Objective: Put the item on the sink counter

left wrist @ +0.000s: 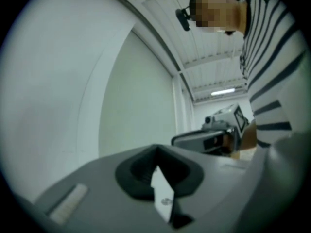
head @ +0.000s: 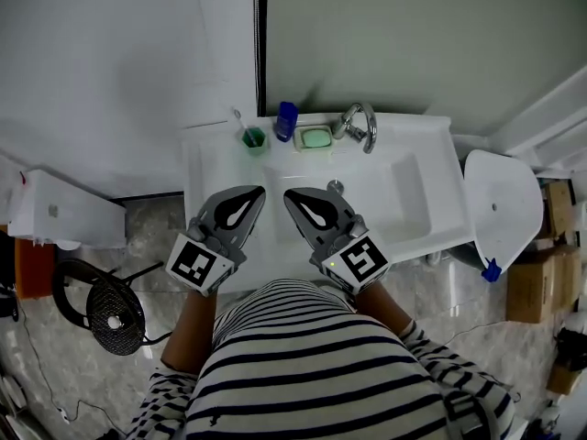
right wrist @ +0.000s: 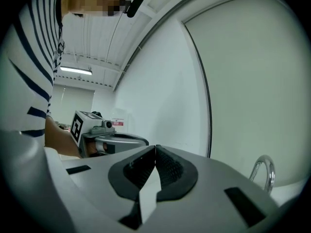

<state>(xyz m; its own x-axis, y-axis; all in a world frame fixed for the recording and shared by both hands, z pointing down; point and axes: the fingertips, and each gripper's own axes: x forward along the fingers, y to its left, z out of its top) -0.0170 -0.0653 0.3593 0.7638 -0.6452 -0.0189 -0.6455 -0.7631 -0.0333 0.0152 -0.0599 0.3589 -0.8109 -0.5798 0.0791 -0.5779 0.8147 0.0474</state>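
Observation:
The white sink counter (head: 206, 168) carries a green cup with a toothbrush (head: 253, 137), a blue bottle (head: 286, 120) and a green soap dish (head: 314, 138) along its back edge, beside the chrome faucet (head: 358, 125). My left gripper (head: 256, 192) and right gripper (head: 290, 194) hover side by side over the counter's front edge, tips angled toward each other. Both are shut with nothing between the jaws. The left gripper view shows its shut jaws (left wrist: 156, 148) and the right gripper (left wrist: 218, 132) beyond. From the right gripper view I see its shut jaws (right wrist: 155, 147), the left gripper (right wrist: 99, 130) and the faucet (right wrist: 262, 171).
A white toilet lid (head: 500, 204) stands right of the sink. Cardboard boxes (head: 541, 287) sit at the far right. On the floor at the left are a black fan (head: 105, 314) and a white box (head: 64, 211). A wall rises behind the counter.

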